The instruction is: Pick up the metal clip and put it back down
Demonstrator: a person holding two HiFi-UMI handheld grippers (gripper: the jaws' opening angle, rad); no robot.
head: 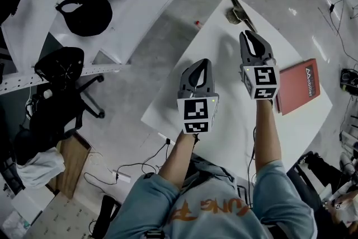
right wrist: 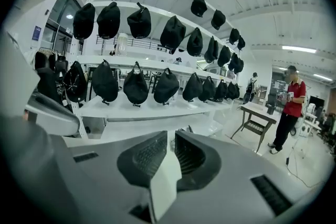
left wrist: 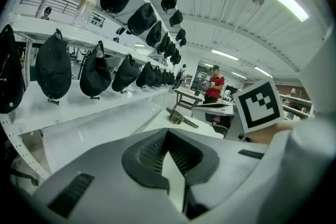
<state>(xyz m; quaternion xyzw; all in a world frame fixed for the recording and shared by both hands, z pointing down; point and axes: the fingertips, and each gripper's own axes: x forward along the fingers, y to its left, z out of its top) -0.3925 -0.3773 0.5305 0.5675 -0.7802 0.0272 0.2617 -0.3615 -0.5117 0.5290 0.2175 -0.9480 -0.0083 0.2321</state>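
The metal clip [head: 240,13] lies at the far corner of the white table [head: 226,59]. My right gripper [head: 249,34] hovers just short of the clip, pointing at it, its jaws shut with nothing between them. My left gripper [head: 202,62] sits nearer and to the left over the table, also shut and empty. In the left gripper view the clip [left wrist: 181,117] shows beyond the closed jaw tips [left wrist: 168,135]. The right gripper view has the right gripper [right wrist: 170,140] in front, with only a dark sliver of the clip [right wrist: 181,130] behind it.
A red book [head: 299,85] lies on the table's right side beside my right forearm. White shelves with black caps [head: 86,14] stand to the left, with an office chair [head: 61,73] below them. A person in a red shirt [right wrist: 287,113] stands far off.
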